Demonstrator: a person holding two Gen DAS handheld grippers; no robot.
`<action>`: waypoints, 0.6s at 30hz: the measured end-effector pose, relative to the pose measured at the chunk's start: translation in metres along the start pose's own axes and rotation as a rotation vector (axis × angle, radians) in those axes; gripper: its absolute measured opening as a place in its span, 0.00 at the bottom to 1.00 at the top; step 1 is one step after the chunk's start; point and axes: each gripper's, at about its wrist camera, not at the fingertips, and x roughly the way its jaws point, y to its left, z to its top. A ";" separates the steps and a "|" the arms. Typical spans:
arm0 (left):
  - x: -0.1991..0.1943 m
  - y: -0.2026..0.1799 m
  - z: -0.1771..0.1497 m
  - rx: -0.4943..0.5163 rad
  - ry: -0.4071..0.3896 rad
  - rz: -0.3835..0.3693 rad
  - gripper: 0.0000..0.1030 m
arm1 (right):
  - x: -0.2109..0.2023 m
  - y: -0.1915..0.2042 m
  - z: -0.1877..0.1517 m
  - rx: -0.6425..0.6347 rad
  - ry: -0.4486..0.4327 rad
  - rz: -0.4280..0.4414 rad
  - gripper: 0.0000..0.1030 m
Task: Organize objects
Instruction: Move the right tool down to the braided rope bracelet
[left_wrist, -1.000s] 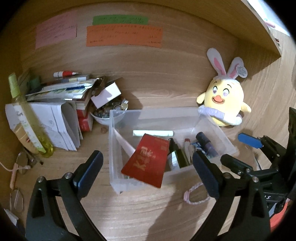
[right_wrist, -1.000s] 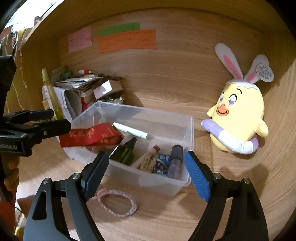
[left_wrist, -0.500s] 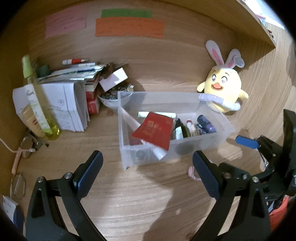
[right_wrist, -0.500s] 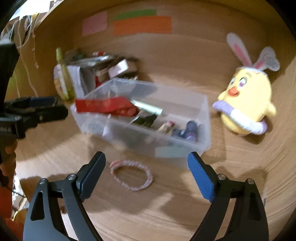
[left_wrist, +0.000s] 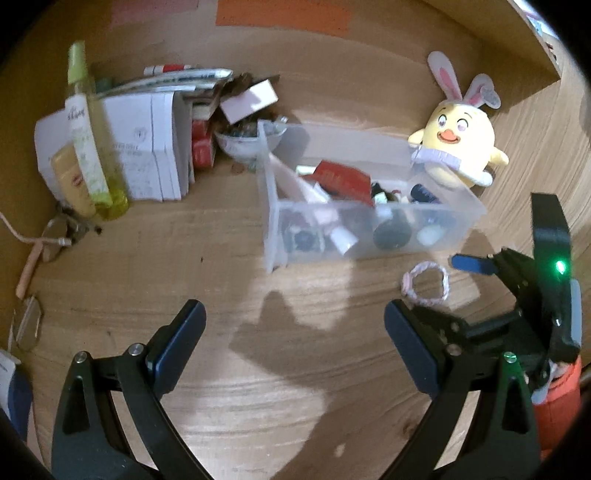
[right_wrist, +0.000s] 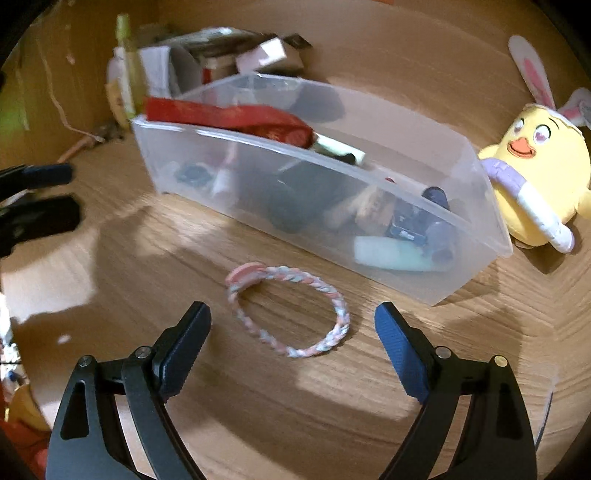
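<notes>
A pink and pale-blue braided bracelet (right_wrist: 288, 308) lies on the wooden desk in front of a clear plastic bin (right_wrist: 476, 258); it also shows in the left wrist view (left_wrist: 426, 284). The bin (left_wrist: 275, 206) holds a red envelope (right_wrist: 229, 116), small bottles and tubes. My right gripper (right_wrist: 291, 338) is open and empty, its jaws straddling the bracelet's near side just above the desk. My left gripper (left_wrist: 295, 334) is open and empty over bare desk, left of the bracelet. The right gripper also shows at the left wrist view's right edge (left_wrist: 480, 291).
A yellow bunny-eared plush chick (left_wrist: 458, 147) sits right of the bin. A yellow-green spray bottle (left_wrist: 92, 133), stacked papers and boxes (left_wrist: 155, 147) and a small bowl (left_wrist: 240, 142) crowd the back left. Glasses (left_wrist: 26, 325) and a cable (left_wrist: 33, 258) lie at the left edge.
Both grippers have pulled back from the bin and tilted down toward the desk. The right gripper has come down over the bracelet, which now lies between its jaws.
</notes>
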 end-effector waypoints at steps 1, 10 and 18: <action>0.001 0.001 -0.002 -0.004 0.008 -0.001 0.95 | 0.003 -0.002 0.001 0.008 0.014 0.002 0.86; 0.001 0.001 -0.027 0.023 0.052 0.018 0.95 | 0.007 -0.016 0.003 0.067 0.012 0.038 0.43; -0.001 -0.020 -0.044 0.061 0.094 -0.045 0.95 | -0.005 -0.022 -0.002 0.111 -0.010 0.057 0.09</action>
